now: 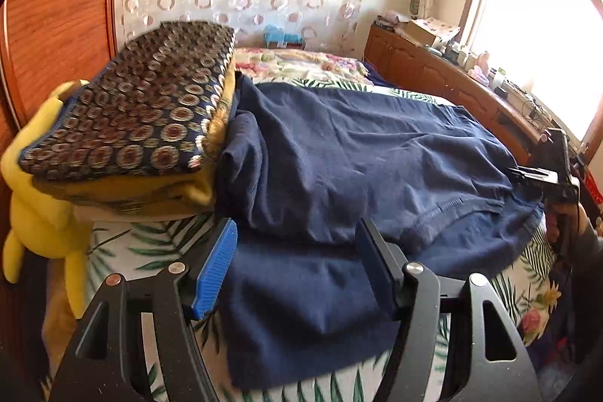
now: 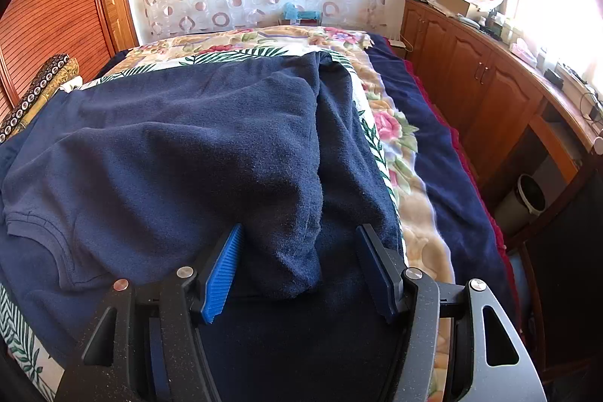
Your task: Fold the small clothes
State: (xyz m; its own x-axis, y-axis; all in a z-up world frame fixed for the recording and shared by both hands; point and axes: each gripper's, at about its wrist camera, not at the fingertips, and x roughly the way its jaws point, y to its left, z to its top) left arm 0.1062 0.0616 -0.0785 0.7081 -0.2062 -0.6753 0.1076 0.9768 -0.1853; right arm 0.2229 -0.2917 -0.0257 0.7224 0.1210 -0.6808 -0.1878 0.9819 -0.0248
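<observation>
A navy blue garment [image 1: 358, 157] lies spread across the bed, its near part folded over itself with a stitched hem facing me. My left gripper [image 1: 296, 232] hovers just above its near edge, jaws apart, with nothing pinched between the blue pads. In the right wrist view the same garment [image 2: 169, 157] shows a sleeve at the left and a bunched fold running toward me. My right gripper [image 2: 300, 232] is open; that fold lies loosely between its fingers, clear of the right pad. The right gripper [image 1: 546, 179] also shows at the garment's right edge, held by a hand.
A stack of folded clothes [image 1: 143, 108], topped by a circle-patterned piece, sits left of the garment beside a yellow plush toy [image 1: 41, 213]. The leaf-print sheet [image 1: 150, 243] covers the bed. A wooden cabinet [image 2: 471, 81] and a bin [image 2: 527, 198] stand to the right.
</observation>
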